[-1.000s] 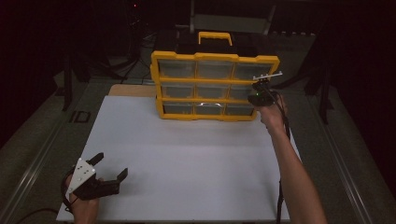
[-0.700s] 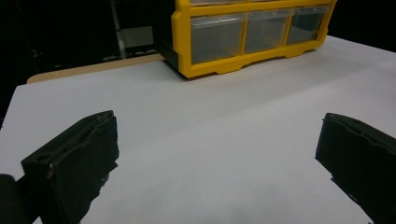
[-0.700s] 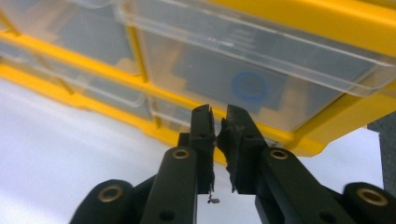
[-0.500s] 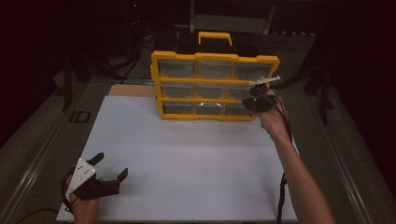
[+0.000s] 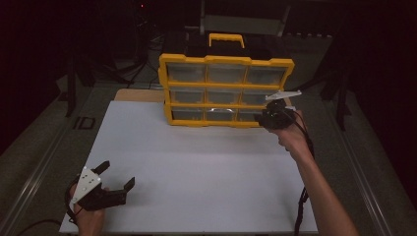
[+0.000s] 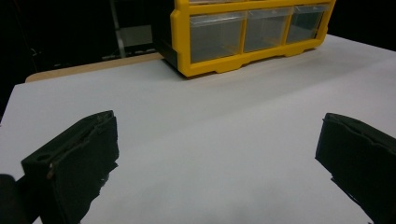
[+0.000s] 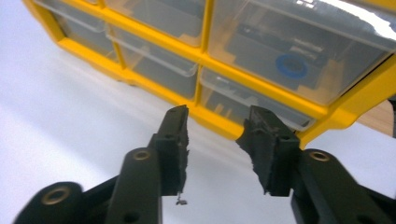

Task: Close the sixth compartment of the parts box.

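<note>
The right gripper has just drawn back a little from the yellow drawer cabinet toward the person, and its jaws have just been opening; they now stand partly apart with nothing between them. I judge that it has let go of the lower right drawer, which looks pushed in, flush with its neighbours, so this step seems finished. The cabinet stands upright at the far edge of the white table, its clear drawers facing the person, a black handle on top. One drawer above, in the right gripper view, holds dark parts and something with a blue ring; what exactly, I cannot tell. The left gripper waits at the near left corner, well apart from the cabinet, jaws wide and empty. Between the two grippers the table is bare, so nothing blocks a next reach.
</note>
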Demonstrator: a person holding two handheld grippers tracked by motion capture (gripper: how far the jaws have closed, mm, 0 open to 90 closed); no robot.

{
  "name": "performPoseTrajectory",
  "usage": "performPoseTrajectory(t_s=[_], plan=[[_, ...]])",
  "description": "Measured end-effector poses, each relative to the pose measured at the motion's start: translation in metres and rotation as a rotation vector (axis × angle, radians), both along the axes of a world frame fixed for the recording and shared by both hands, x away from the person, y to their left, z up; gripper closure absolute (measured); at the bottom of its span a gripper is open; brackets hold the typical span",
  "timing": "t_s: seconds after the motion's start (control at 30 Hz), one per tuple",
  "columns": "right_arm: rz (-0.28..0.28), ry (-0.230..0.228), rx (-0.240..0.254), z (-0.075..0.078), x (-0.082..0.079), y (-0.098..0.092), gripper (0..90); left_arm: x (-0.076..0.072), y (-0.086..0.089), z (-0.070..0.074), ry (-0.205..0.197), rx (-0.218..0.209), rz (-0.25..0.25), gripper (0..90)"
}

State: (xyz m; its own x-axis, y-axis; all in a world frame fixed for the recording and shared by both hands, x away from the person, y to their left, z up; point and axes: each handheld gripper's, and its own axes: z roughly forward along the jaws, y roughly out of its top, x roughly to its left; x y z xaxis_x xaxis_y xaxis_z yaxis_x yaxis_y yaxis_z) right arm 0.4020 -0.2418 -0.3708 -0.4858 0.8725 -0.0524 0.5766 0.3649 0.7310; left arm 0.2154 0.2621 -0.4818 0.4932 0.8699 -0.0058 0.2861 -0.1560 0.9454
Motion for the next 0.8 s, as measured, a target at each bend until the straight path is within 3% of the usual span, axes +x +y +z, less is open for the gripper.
performPoseTrajectory(t_s=[0.4, 0.63, 0.7, 0.8], plan=[[0.051, -0.020, 0.053, -0.009, -0.036, 0.002, 35.3, 0.000, 0.000, 0.000, -0.001, 0.001, -0.001, 0.0], [0.050, -0.046, 0.038, -0.015, -0.049, 0.005, 29.1, -0.001, 0.000, 0.000, -0.002, 0.001, 0.001, 0.0], [0.056, -0.075, 0.034, -0.019, -0.057, 0.007, 28.1, -0.001, 0.000, 0.000, -0.002, 0.000, 0.001, 0.0], [0.067, -0.065, 0.037, -0.023, -0.062, 0.011, 24.5, -0.001, 0.000, 0.000, -0.002, -0.001, 0.001, 0.0]])
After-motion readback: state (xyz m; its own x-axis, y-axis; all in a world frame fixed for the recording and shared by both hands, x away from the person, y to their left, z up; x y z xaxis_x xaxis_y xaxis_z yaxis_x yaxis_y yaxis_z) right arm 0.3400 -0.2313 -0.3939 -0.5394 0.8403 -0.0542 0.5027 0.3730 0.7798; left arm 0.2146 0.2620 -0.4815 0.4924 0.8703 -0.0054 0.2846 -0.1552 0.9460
